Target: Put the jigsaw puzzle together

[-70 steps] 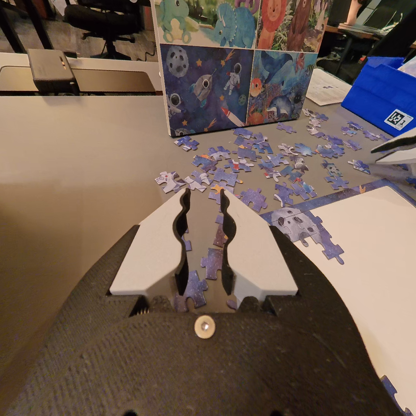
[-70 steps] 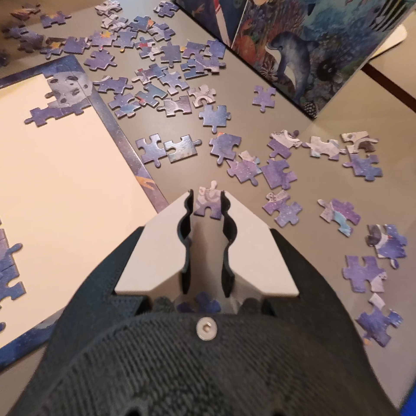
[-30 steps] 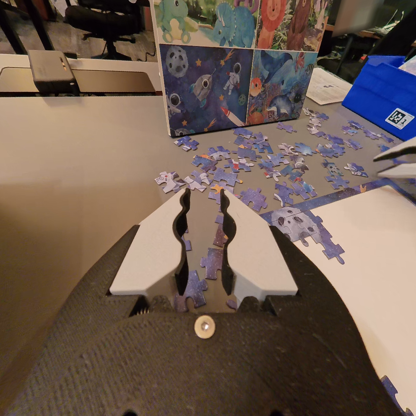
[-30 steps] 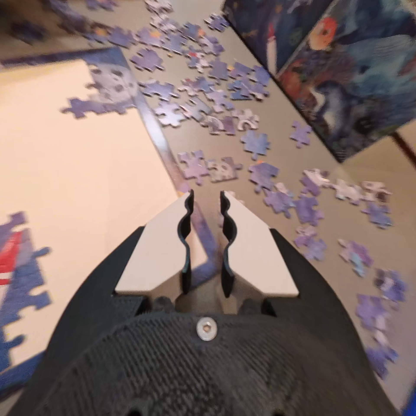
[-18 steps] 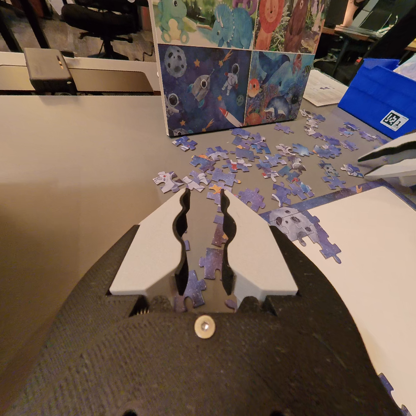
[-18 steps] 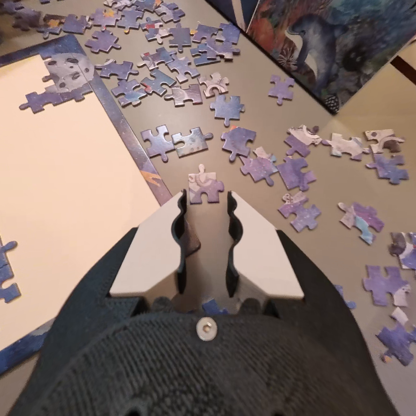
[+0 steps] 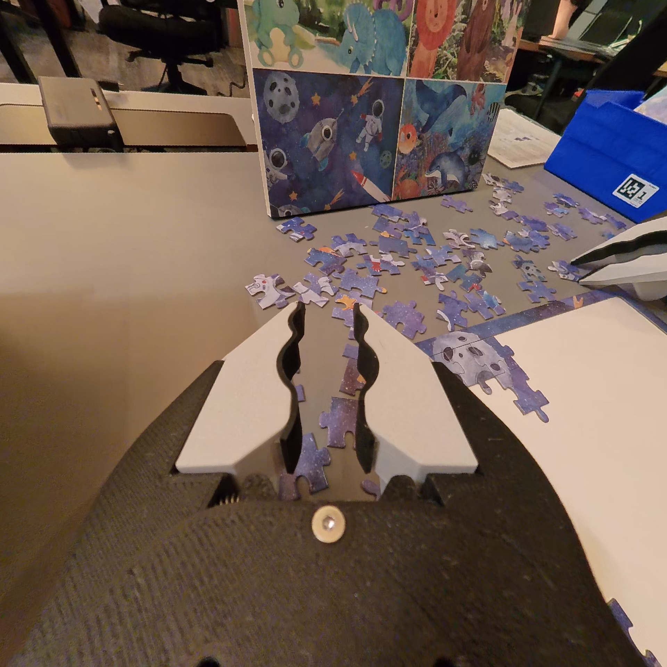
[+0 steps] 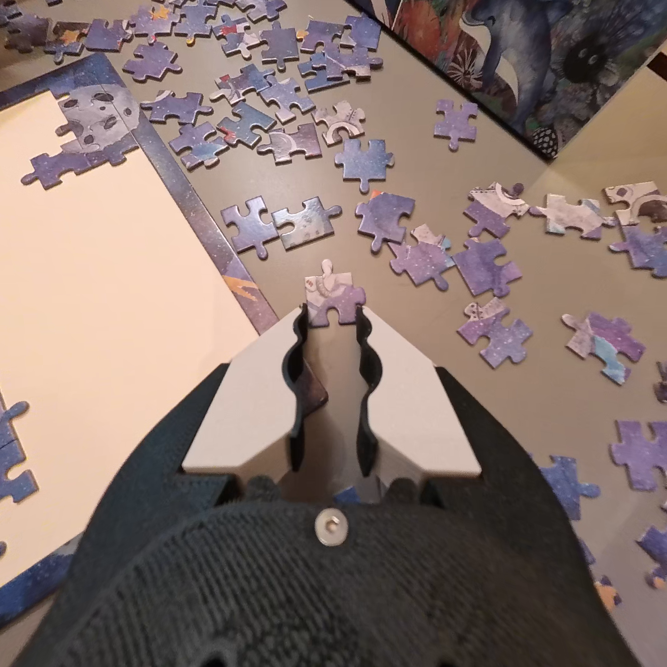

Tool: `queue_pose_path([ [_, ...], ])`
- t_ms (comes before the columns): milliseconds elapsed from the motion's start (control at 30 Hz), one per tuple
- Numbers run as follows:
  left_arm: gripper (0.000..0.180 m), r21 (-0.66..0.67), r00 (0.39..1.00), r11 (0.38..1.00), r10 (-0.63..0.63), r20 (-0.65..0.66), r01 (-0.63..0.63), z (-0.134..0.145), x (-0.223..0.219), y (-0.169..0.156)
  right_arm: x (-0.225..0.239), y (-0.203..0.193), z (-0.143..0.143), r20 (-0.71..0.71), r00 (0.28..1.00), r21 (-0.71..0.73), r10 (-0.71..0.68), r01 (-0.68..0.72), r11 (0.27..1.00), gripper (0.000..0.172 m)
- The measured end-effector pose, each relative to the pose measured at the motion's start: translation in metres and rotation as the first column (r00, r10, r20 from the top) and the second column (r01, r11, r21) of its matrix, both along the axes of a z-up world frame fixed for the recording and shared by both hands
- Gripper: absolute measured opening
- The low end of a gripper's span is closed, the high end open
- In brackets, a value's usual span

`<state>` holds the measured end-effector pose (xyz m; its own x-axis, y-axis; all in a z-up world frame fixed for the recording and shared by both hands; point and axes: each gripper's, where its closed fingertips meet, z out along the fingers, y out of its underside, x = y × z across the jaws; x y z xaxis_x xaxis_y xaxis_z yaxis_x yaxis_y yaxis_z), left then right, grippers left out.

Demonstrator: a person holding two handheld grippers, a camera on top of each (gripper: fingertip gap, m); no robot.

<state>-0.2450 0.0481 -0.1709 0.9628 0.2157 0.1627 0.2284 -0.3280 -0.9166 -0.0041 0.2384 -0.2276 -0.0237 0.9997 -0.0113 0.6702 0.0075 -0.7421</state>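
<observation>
Left gripper (image 7: 328,310): angled low over the grey table (image 7: 144,252), jaws apart and bare, loose puzzle pieces (image 7: 397,260) beyond the tips.
Right gripper (image 8: 332,310): tilted down, tips clamped on the side edges of a white-and-purple puzzle piece (image 8: 334,294).
Near: puzzle tray (image 8: 108,252) to its left, picture box (image 8: 523,54) far right.

A grey-beige table (image 7: 108,252) carries loose blue-purple jigsaw pieces (image 7: 415,260) at centre, an upright picture box (image 7: 375,108) at 12 o'clock, a puzzle board (image 7: 577,397) at 4 o'clock, and a blue bin (image 7: 613,144) at 2 o'clock.
</observation>
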Motion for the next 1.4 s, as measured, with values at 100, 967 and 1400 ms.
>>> queue_pose_path([
  [100, 0.025, 0.0, 1.0, 1.0, 0.0, 0.001, 0.0, 0.0, 0.0, 0.0, -0.0002, -0.0013, 0.0002, -0.001, 1.0, -0.01, 0.003, -0.003, 1.0, 0.025],
  [967, 0.025, -0.001, 1.0, 1.0, -0.001, 0.001, 0.001, 0.0, 0.0001, 0.0001, -0.0027, -0.0061, -0.0003, 0.005, 1.0, 0.01, 0.011, -0.011, 1.0, 0.025],
  [1400, 0.025, -0.001, 1.0, 1.0, -0.001, 0.001, 0.001, -0.0002, 0.0002, 0.0, -0.0034, -0.0082, 0.0032, -0.007, 1.0, 0.014, 0.021, -0.021, 1.0, 0.025],
])
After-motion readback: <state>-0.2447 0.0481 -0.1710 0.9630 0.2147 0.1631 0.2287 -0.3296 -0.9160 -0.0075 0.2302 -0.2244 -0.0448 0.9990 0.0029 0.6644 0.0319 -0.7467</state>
